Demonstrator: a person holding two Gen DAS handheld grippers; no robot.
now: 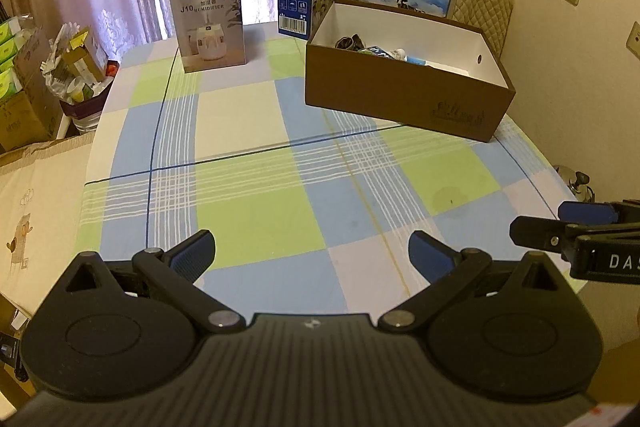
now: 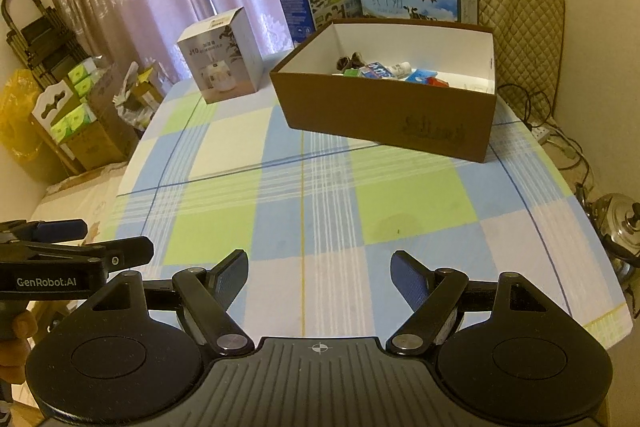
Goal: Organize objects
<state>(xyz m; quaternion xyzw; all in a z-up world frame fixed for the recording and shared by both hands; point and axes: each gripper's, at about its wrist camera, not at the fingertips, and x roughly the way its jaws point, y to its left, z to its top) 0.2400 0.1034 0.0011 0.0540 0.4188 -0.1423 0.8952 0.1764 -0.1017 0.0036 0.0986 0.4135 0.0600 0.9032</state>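
Both my hand-held grippers, left (image 1: 312, 251) and right (image 2: 319, 273), hang wide open and empty over the counter (image 1: 256, 211); small items fill the brown box (image 2: 384, 119), so probably finishing, humidifier box (image 1: 210, 23) next.

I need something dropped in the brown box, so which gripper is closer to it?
Right, though only slightly. The right gripper sits almost straight in front of the brown box; the left gripper is beside it, further left. Both hang back over the near table edge.

The left gripper (image 1: 311, 255) hung over the checked tabletop (image 1: 256, 211), jaws spread wide and empty. At one o'clock sat the brown box (image 1: 404, 99) holding small items; at eleven o'clock stood the humidifier carton (image 1: 210, 23).
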